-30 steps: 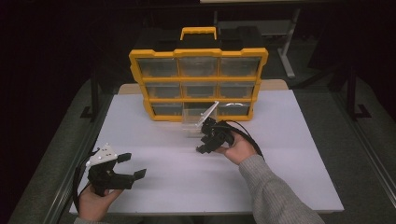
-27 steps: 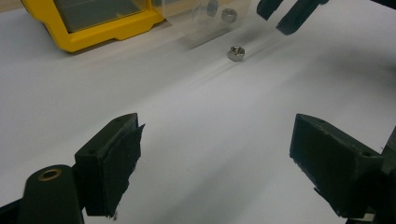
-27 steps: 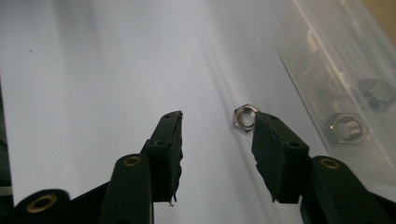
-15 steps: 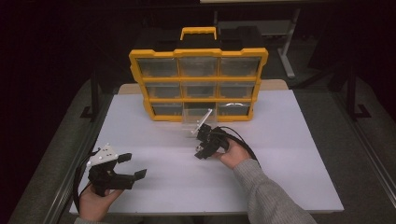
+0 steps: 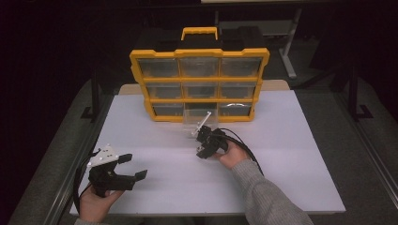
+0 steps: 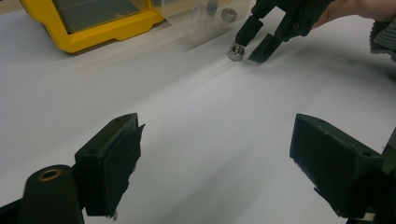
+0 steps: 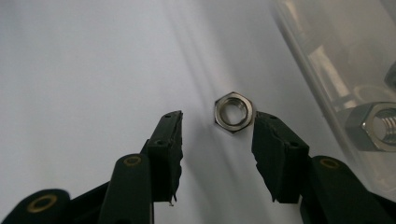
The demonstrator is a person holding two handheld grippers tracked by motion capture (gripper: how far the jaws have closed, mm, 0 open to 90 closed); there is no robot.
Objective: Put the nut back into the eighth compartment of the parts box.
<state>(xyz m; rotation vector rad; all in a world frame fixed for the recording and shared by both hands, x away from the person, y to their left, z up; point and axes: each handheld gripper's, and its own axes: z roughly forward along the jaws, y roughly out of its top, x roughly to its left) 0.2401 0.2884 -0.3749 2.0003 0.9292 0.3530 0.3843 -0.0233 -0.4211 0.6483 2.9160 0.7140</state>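
A small steel hex nut lies flat on the white tabletop, just in front of a clear plastic drawer. My right gripper hovers low over it, tips down. Its jaws have just been closing and stand apart; the nut sits at their tips, close to the right fingertip, with no pad pressing on it. In the left gripper view the nut rests beside the right gripper. My left gripper rests at the near left, wide open with nothing between its fingers.
A yellow drawer organizer stands upright at the back of the table; the clear drawer pulled from its bottom row holds a bolt with a nut. A cable trails from the right gripper toward the person's sleeve.
The right gripper has sunk toward the tabletop and shifted slightly left and nearer. The left gripper has stayed put.
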